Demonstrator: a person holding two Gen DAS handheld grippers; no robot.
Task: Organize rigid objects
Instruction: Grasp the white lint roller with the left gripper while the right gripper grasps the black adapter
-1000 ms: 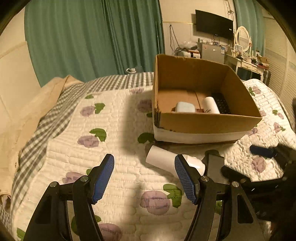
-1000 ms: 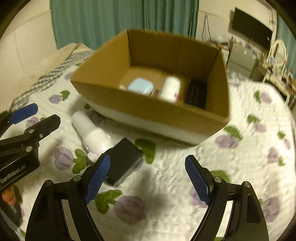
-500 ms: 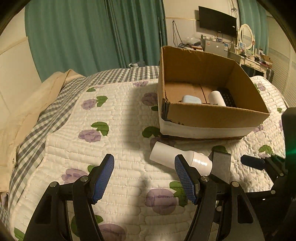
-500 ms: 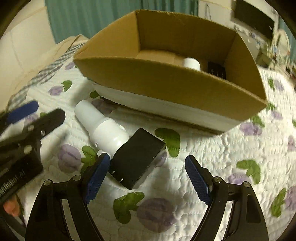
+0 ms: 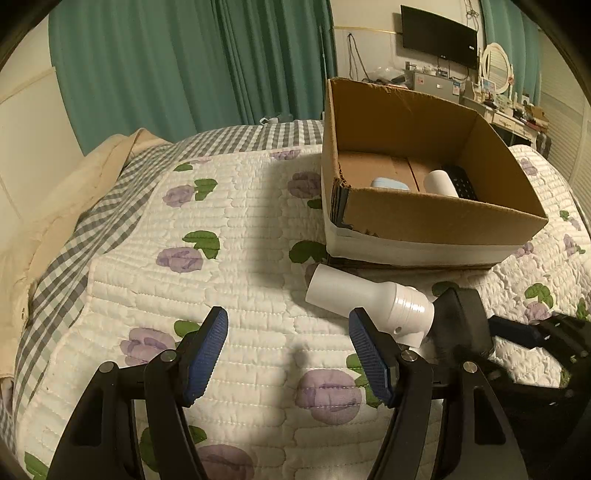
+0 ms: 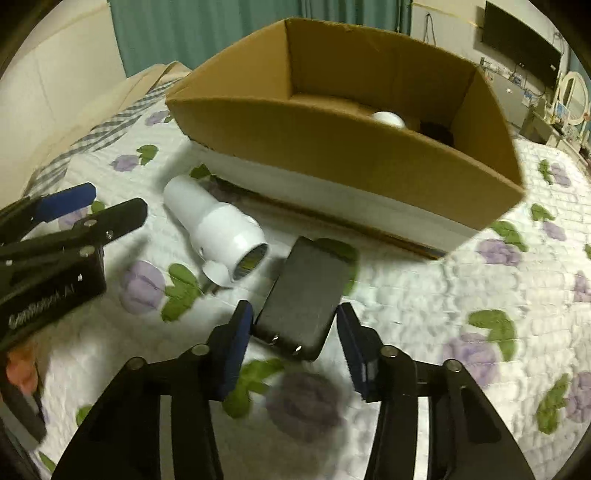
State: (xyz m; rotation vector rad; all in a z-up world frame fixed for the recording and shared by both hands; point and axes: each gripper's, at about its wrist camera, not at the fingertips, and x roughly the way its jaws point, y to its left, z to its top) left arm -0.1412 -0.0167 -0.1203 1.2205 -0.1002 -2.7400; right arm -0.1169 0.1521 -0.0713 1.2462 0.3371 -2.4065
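A black plug adapter (image 6: 304, 299) lies on the flowered quilt in front of a cardboard box (image 6: 332, 155). My right gripper (image 6: 293, 341) straddles the adapter's near end with its jaws narrowed close to both sides; contact is unclear. A white bottle-like cylinder (image 6: 216, 229) lies just left of it, also in the left wrist view (image 5: 369, 301) beside the adapter (image 5: 461, 317). My left gripper (image 5: 288, 350) is open and empty, left of the cylinder. The box (image 5: 436, 221) holds a light blue case (image 5: 389, 183), a white cylinder (image 5: 439, 182) and a black remote (image 5: 461, 181).
The flowered quilt (image 5: 229, 236) covers the bed, with a grey checked sheet (image 5: 92, 221) and a beige blanket (image 5: 55, 192) at the left. Green curtains (image 5: 184, 62) hang behind. A dresser with a mirror (image 5: 496, 70) and a TV (image 5: 437, 35) stand at the far right.
My right gripper has moved down and forward onto the black adapter and its jaws have narrowed around it. The left gripper has shifted slightly and stays open.
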